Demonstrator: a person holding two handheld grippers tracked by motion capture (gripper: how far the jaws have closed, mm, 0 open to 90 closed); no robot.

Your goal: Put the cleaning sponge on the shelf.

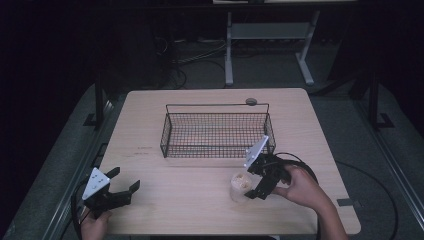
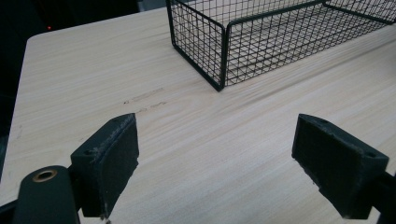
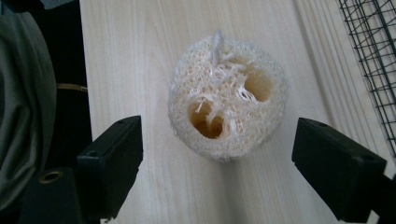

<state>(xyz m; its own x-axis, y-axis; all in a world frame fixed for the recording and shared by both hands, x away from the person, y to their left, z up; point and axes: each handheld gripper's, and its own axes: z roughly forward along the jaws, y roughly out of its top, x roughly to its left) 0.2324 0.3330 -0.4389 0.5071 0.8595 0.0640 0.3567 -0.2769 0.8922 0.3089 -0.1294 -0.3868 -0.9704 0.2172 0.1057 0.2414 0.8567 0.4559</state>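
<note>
A pale loofah sponge (image 1: pixel 240 186) (image 3: pixel 227 109) stands on end on the light wooden table (image 1: pixel 190 200), in front of a black wire basket (image 1: pixel 216 131) (image 2: pixel 261 42). My right gripper (image 1: pixel 255 183) (image 3: pixel 217 172) is open, tilted down over the sponge, with one jaw on each side of it and a gap at both. My left gripper (image 1: pixel 126 180) (image 2: pixel 215 158) is open low over the table's front left part, nothing between its jaws, facing the basket's near corner.
The basket (image 3: pixel 371 60) holds nothing that I can see. A small dark round disc (image 1: pixel 251 101) lies behind it near the table's far edge. A white desk frame (image 1: pixel 270 40) and cables stand on the floor beyond. Faint pencil marks (image 2: pixel 147 99) cross the wood.
</note>
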